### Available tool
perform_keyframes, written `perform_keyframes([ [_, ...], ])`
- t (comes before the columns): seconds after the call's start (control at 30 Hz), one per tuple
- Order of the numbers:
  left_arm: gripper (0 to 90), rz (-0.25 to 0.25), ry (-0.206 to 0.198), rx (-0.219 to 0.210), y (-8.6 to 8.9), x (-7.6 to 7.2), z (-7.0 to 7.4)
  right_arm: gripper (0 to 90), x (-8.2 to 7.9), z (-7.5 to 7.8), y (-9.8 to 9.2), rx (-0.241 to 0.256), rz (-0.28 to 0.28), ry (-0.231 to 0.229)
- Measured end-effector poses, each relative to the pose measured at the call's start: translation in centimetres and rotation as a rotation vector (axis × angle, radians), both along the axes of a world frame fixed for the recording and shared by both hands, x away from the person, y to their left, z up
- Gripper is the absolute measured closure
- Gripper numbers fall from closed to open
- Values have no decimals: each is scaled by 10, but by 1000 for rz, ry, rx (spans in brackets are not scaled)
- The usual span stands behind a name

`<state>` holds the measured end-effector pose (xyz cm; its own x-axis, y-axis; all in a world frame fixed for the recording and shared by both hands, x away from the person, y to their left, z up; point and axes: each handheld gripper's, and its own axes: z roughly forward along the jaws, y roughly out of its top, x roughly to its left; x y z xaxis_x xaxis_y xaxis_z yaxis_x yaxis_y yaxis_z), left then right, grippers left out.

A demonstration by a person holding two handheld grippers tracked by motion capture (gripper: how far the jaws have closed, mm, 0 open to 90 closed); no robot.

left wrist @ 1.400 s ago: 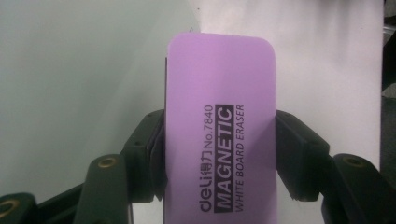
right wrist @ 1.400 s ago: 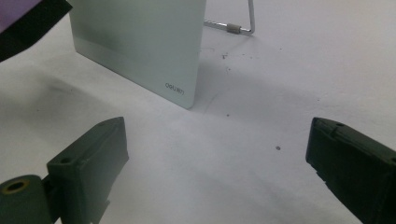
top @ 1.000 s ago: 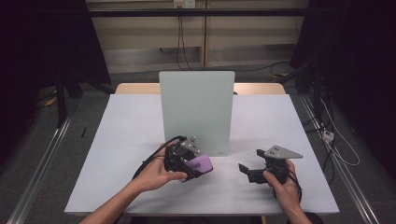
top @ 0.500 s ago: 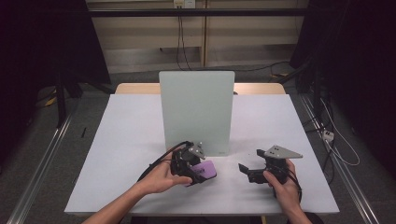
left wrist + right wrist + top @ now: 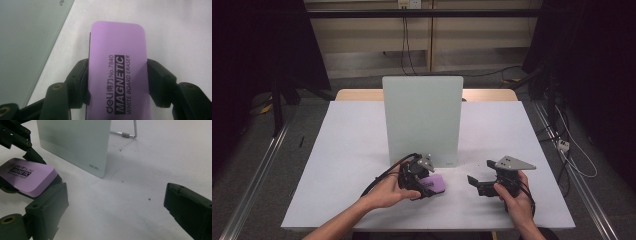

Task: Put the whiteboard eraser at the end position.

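Observation:
A purple magnetic whiteboard eraser (image 5: 117,70) with black lettering sits clamped between the jaws of my left gripper (image 5: 424,186), low over the white table (image 5: 352,145). In the high view the eraser (image 5: 434,183) pokes out to the right of that gripper, just in front of the upright glass whiteboard (image 5: 422,119). My right gripper (image 5: 476,184) rests to the right, held in a hand, its jaws wide apart with nothing between them. From the right gripper view the eraser (image 5: 27,176) lies at the left, near the whiteboard's lower corner (image 5: 75,143).
The whiteboard stands on a wire stand (image 5: 125,133) near the table's middle. Dark specks dot the table surface by the board. Cables trail from both grippers. Floor rails and dark curtains flank the table.
My left gripper has moved right and a little nearer with the eraser, and it has turned slightly. The right gripper has stayed put.

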<state>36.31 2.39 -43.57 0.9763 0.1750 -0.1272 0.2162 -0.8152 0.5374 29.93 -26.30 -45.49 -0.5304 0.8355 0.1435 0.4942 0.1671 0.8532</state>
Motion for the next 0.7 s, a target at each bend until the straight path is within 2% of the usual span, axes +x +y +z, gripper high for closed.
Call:
perform_keyframes([
  [0.07, 405, 5, 9, -3, 0, 0, -1, 58, 0, 0, 0, -1, -1, 0],
  [0.4, 398, 18, 7, -9, 0, 0, -3, 58, 0, 0, 1, -2, 1, 1],
  [0.5, 394, 16, -13, -15, 0, -1, -4, 58, 1, 0, 0, -7, 4, -1],
  [0.57, 369, 17, -13, -8, -1, -1, -6, 58, 1, 0, 0, -8, 4, -2],
  [0.7, 269, 21, -12, -27, -2, -2, -6, 58, 0, 0, 0, -4, 2, -1],
])
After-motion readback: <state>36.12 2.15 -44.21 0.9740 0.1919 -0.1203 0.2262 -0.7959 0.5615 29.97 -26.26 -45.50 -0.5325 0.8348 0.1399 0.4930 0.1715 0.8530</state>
